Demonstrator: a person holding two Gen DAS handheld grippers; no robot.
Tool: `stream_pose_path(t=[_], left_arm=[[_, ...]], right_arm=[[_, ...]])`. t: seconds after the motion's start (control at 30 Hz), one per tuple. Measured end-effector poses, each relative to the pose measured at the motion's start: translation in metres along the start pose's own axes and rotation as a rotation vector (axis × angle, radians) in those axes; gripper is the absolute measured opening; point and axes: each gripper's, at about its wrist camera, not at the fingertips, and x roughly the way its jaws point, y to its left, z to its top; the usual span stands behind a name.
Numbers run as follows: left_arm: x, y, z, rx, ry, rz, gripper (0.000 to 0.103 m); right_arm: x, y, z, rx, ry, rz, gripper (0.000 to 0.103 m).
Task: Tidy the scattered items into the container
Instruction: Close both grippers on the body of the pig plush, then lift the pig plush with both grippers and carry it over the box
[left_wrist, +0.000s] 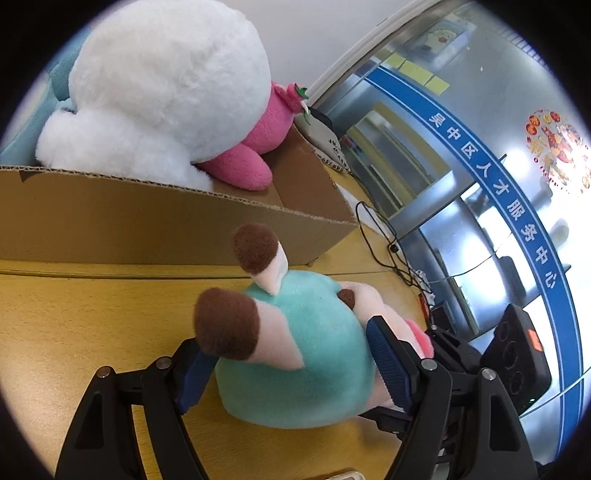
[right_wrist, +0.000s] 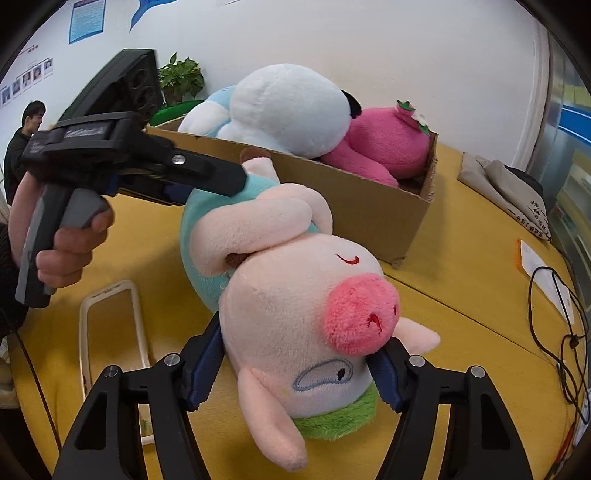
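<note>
A plush pig (left_wrist: 306, 350) (right_wrist: 288, 295) with a teal body, brown hooves and a pink snout lies on the yellow table (left_wrist: 74, 332), in front of the cardboard box (left_wrist: 147, 221) (right_wrist: 362, 206). My left gripper (left_wrist: 284, 332) is shut on its teal body, both blue pads pressed into the fabric. Seen from the right wrist, a hand holds that left gripper (right_wrist: 225, 181) at the pig's back. My right gripper (right_wrist: 299, 339) is shut on the pig's head, one pad on each side. A white plush (left_wrist: 166, 81) (right_wrist: 288, 103) and a pink plush (left_wrist: 258, 147) (right_wrist: 388, 144) fill the box.
A clear phone case (right_wrist: 110, 332) lies on the table left of the pig. Black cables (right_wrist: 554, 295) (left_wrist: 380, 236) and papers sit at the right edge by a glass wall. A folded cloth bag (right_wrist: 509, 184) lies behind the box. A person (right_wrist: 26, 136) stands far left.
</note>
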Motion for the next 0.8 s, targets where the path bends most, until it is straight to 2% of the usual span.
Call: stream_pose_path(t=[0.1, 0.17, 0.3, 0.43, 0.6, 0.8], left_arm=[[0.001, -0.003, -0.001, 0.022, 0.012, 0.003, 0.077], [0.000, -0.005, -0.001, 0.038, 0.024, 0.007, 0.069], [-0.005, -0.010, 0.000, 0.053, 0.040, 0.010, 0.062], [-0.023, -0.024, 0.010, 0.091, 0.028, 0.028, 0.060], [-0.065, -0.066, 0.048, 0.222, -0.050, 0.034, 0.060], [-0.109, -0.135, 0.120, 0.453, -0.178, 0.102, 0.060]], right_arm=[[-0.002, 0.004, -0.002, -0.002, 0.000, 0.002, 0.075], [-0.003, 0.005, -0.003, 0.004, -0.003, 0.003, 0.075], [-0.006, 0.010, -0.004, 0.028, -0.012, -0.007, 0.072], [-0.015, 0.014, 0.000, 0.067, -0.036, 0.002, 0.070], [-0.046, 0.016, 0.027, 0.068, -0.145, -0.023, 0.070], [-0.093, 0.001, 0.091, 0.027, -0.342, -0.083, 0.070]])
